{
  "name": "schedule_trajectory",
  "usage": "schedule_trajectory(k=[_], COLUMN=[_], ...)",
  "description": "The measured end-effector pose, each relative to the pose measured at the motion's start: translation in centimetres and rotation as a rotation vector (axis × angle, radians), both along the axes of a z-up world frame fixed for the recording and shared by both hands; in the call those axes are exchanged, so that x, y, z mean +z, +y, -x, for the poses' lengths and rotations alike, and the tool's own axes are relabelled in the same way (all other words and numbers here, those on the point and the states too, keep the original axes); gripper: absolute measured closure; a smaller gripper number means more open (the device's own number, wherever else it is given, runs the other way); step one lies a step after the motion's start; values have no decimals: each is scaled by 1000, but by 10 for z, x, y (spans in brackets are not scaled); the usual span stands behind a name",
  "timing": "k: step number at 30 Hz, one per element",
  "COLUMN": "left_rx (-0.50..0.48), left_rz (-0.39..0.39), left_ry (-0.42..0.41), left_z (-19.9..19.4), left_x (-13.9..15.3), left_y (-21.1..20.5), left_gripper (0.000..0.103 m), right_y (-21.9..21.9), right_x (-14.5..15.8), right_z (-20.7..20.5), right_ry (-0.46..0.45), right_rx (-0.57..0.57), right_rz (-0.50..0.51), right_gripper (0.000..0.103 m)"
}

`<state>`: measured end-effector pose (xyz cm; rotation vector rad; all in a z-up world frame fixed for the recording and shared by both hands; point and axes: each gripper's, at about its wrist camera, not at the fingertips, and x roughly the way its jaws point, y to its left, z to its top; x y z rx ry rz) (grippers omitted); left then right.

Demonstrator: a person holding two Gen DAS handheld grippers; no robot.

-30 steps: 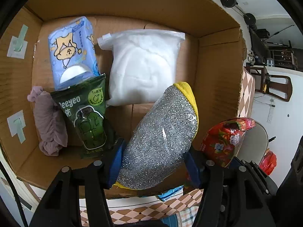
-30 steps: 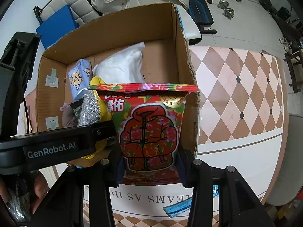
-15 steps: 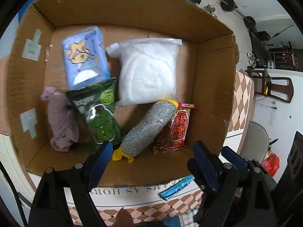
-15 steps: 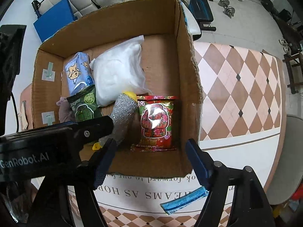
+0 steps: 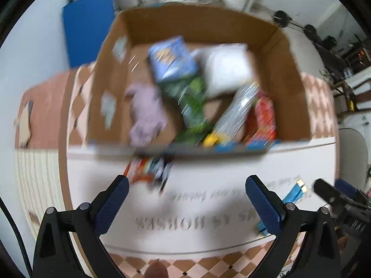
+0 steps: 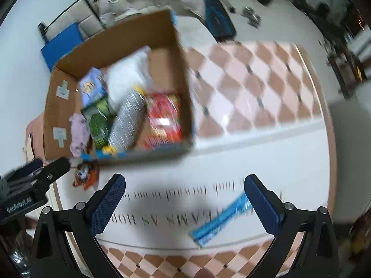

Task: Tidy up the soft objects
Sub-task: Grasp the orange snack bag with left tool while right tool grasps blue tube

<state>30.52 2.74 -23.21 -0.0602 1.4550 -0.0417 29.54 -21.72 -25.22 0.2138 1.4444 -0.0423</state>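
A cardboard box holds soft packets. In front of it lie an orange packet, left, and a blue packet, right. The left gripper and right gripper are both opening wide, empty. Blurred views could spoil the next grab.

Both views motion-blurred past the tongs. Cardboard box contents smeared: labels on the blue pack, green pack and red pack unreadable. Small orange packet just ahead of the left tongs, beside the box's near wall: print illegible, kind unclear. Mat lettering between the right tongs partly streaked. Blue strip by the right tong: nature unclear. Tong bases cut off by the bottom edge.
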Motion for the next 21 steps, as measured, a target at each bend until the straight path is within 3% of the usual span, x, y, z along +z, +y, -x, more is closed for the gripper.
schedule_trajectory(k=[5,9,15,18,21], left_rx=[99,76,-96,-240,-383], left_rz=[-124,-174,-256,-306,-375], left_ry=[33,26,-52,-94,-84], left_z=[37,31,14,7,2], left_x=[-44,-68,-79,-80,-91], left_y=[41,56,44,21,-5], left_gripper=[0,0,0,0,0], right_y=[-20,-31,-44,-47,-51], right_x=[-51,-89,-122,-132,-141], right_z=[56,72,74,73,72], right_ry=[91,158,200,216,235], right_rx=[-110,-159,-228,-246,-267], right_rz=[-31,-24,-21,-21,-36], right_gripper=[0,0,0,0,0])
